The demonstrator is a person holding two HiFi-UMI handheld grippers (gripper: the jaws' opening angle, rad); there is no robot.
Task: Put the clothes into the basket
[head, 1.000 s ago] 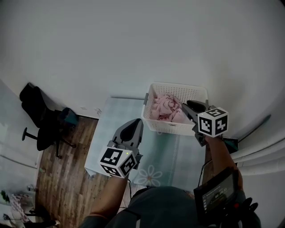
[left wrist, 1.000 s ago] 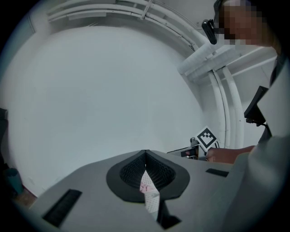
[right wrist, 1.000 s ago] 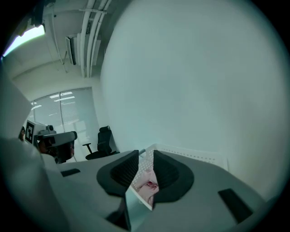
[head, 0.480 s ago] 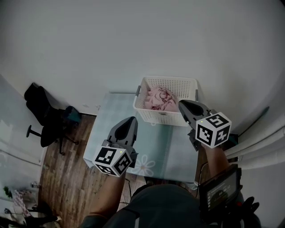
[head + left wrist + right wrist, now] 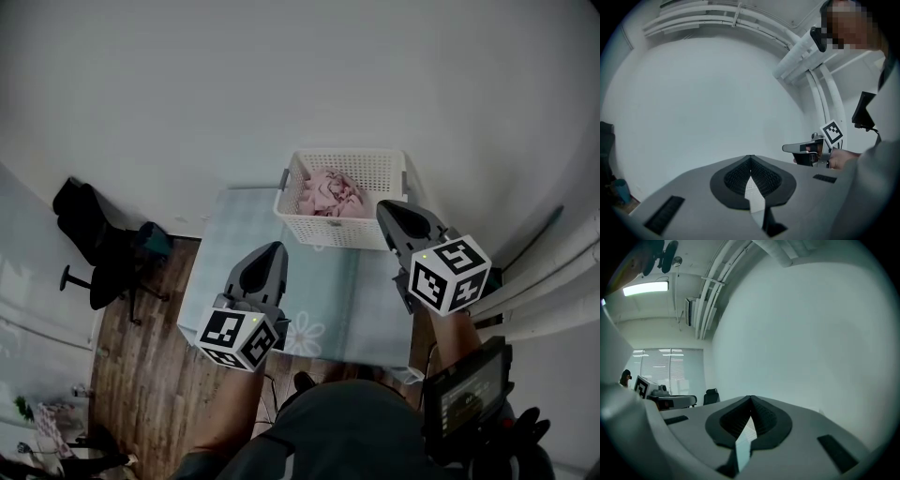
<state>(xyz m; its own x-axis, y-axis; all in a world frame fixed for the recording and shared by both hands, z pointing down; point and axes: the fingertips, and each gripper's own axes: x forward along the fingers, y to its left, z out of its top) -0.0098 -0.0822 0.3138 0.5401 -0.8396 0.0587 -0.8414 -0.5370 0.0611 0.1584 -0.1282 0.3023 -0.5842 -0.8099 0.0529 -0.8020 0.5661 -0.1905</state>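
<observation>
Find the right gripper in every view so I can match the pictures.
Head view: the right gripper is right of centre, jaws shut, at the right front corner of the basket.
Left gripper view: it is right of centre, seen side-on, with its marker cube above.
Right gripper view: its own shut jaws are at bottom centre.
Shared landmark: the plain white wall appears in all three.
</observation>
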